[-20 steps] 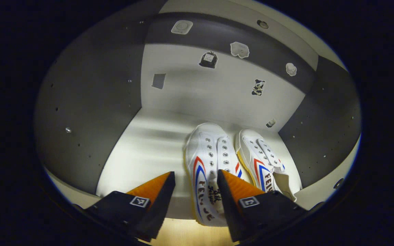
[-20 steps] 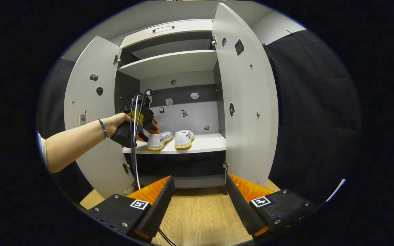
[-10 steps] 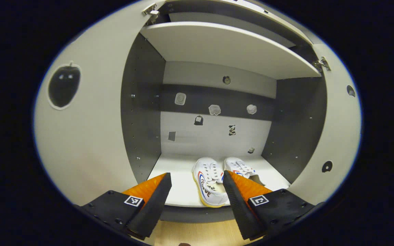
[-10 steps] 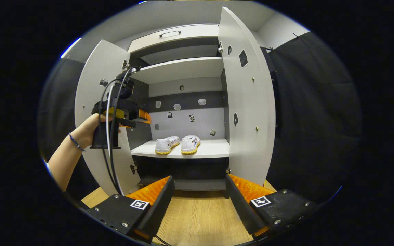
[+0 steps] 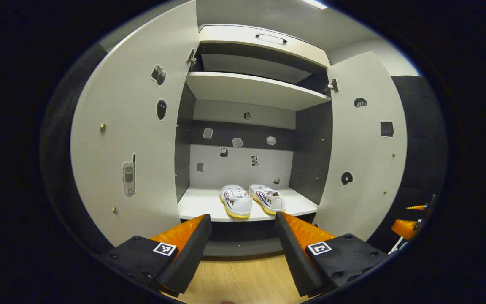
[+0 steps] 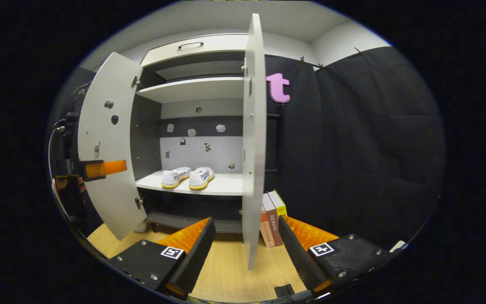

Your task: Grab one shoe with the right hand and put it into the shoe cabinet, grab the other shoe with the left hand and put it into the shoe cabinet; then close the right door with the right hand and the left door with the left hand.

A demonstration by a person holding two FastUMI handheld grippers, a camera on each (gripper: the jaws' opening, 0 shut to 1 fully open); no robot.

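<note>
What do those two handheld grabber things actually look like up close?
Each is a two-finger tool. The left gripper and right gripper both have wedge-shaped fingers, ridged on the sloped faces, set on black blocks. Each block carries a small square black-and-white marker and small screws. Dark cables run beside the left gripper's body in the right gripper view.

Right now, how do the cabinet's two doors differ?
The left door carries a phone sticker, a camera sticker and a dark round one; the right door carries three small dark stickers. In the right gripper view the right door shows nearly edge-on, the left door shows its inner face. Both are pale and stand open.
</note>
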